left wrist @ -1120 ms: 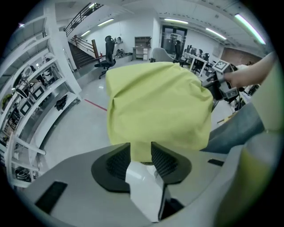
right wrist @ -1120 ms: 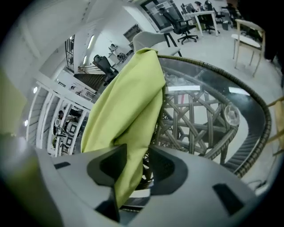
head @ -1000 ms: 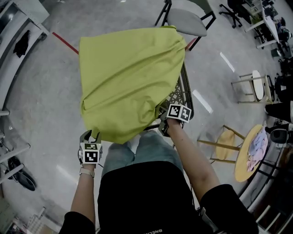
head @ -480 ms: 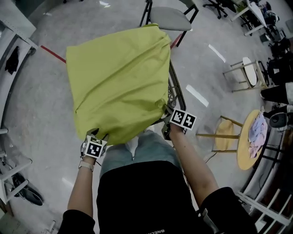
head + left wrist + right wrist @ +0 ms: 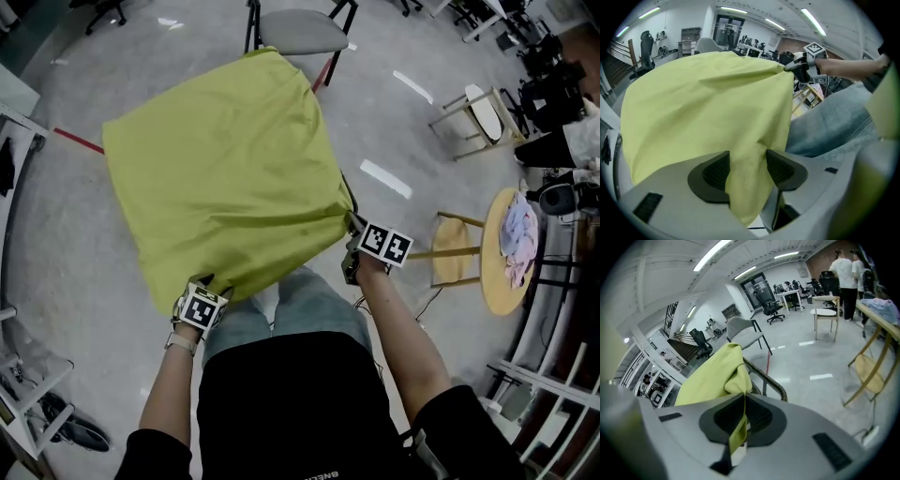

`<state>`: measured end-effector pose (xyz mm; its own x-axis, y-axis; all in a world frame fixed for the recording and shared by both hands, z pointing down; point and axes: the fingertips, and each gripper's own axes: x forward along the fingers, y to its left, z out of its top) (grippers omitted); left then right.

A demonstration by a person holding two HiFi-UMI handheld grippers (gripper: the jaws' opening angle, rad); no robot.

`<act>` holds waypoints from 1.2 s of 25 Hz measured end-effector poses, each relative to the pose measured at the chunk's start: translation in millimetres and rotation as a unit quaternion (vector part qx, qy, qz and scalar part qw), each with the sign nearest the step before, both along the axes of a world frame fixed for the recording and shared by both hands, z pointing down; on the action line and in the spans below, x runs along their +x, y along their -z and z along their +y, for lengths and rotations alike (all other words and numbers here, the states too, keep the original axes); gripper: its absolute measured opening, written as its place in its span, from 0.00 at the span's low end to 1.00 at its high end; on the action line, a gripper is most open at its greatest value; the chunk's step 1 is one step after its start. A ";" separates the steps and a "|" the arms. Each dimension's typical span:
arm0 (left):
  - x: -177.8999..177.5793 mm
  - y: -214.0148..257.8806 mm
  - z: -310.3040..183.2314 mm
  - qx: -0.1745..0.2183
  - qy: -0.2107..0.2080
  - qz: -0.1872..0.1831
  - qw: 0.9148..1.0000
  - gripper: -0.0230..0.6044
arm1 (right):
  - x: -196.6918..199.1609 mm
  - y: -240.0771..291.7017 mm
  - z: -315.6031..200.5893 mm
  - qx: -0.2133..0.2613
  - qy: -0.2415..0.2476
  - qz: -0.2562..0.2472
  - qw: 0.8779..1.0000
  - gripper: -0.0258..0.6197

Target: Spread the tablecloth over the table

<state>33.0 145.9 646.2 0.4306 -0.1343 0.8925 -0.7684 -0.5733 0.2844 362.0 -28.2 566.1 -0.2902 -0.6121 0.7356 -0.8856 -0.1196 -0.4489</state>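
Note:
A yellow-green tablecloth (image 5: 225,178) lies draped over the table and hides nearly all of it. My left gripper (image 5: 206,284) is at the cloth's near left corner. Its jaws have just been opening. That corner (image 5: 745,187) hangs loose in the wide gap of my left gripper (image 5: 747,168), not pinched. My right gripper (image 5: 355,227) holds the near right corner. In the right gripper view my right gripper (image 5: 743,416) is shut on a thin fold of tablecloth (image 5: 717,376). The table's woven rim (image 5: 764,377) shows just beyond it.
A grey chair (image 5: 300,28) stands at the table's far side. To the right are a round wooden table (image 5: 495,272) with cloths on it, a wooden chair (image 5: 455,264) and a white-topped stool (image 5: 480,111). My legs (image 5: 291,305) are against the near edge.
The left gripper moved up to the cloth's near left corner and its jaws widened. The right gripper closed on the near right corner and pulled it outward, covering the exposed table rim.

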 end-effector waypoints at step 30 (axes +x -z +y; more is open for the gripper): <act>83.6 -0.4 -11.7 -0.010 -0.056 0.011 0.998 0.43 | 190.2 -28.0 28.7 -0.062 -0.119 0.028 0.991 0.09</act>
<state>116.6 134.2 646.6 0.4610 -0.0660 0.8850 -0.6938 -0.6486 0.3130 552.2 0.5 594.1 -0.1050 -0.5621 0.8204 -0.8486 -0.3795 -0.3687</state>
